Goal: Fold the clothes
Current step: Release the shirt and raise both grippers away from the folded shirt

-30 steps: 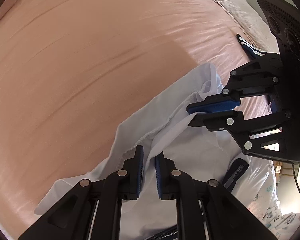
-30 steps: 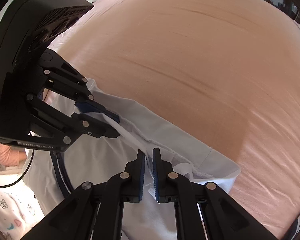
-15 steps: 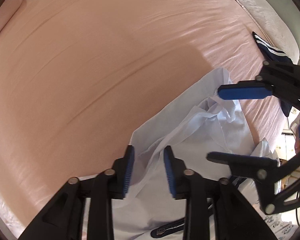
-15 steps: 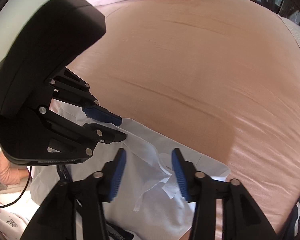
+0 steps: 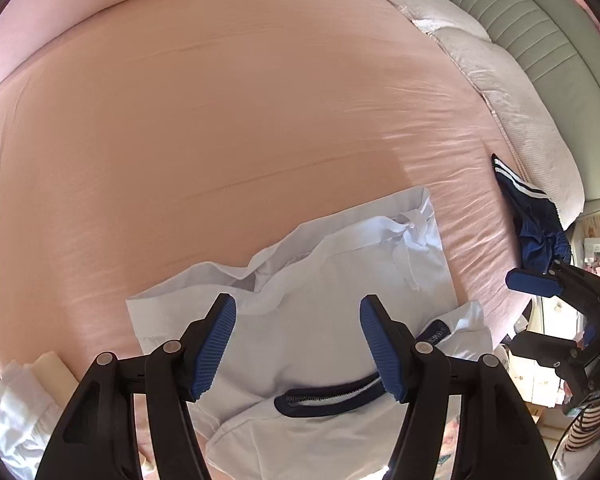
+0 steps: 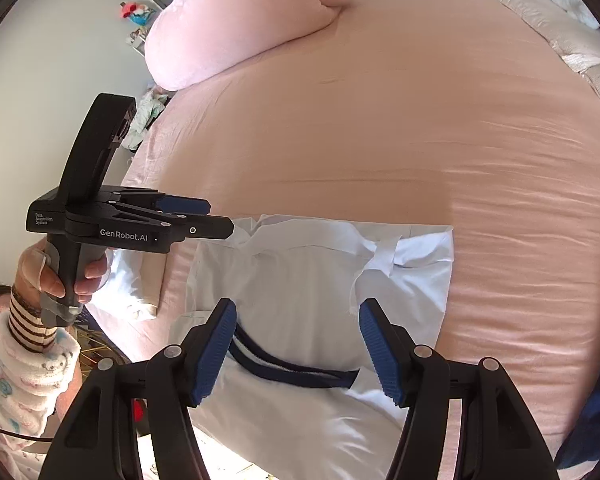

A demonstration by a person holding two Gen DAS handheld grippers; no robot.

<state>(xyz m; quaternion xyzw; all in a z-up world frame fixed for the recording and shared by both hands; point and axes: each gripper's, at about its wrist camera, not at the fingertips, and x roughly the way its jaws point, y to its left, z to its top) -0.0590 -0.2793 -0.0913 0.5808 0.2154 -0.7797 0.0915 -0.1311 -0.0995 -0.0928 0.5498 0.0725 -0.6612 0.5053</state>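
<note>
A white shirt point(image 5: 320, 320) with a navy collar point(image 5: 328, 398) lies partly folded near the front edge of the pink bed point(image 5: 220, 120); its folded-over hem is rumpled. My left gripper point(image 5: 298, 304) hovers above it, jaws opening, nothing between them. The right wrist view shows the same shirt point(image 6: 308, 272) and collar point(image 6: 292, 372) under my right gripper point(image 6: 297, 306), whose jaws are also opening and empty. There the left gripper point(image 6: 220, 216) hangs over the shirt's left edge, held by a hand point(image 6: 56, 276). The right gripper point(image 5: 528, 312) shows at the left wrist view's right edge.
A navy garment with white stripes point(image 5: 540, 224) lies at the bed's right edge beside a quilted blanket point(image 5: 500, 80). A pink pillow point(image 6: 236, 28) sits at the far end. Folded pale items point(image 5: 16, 408) lie left of the shirt.
Both grippers were shut on the shirt's edge; they have let go, opened wide and risen. The shirt now lies loose on the bed.
</note>
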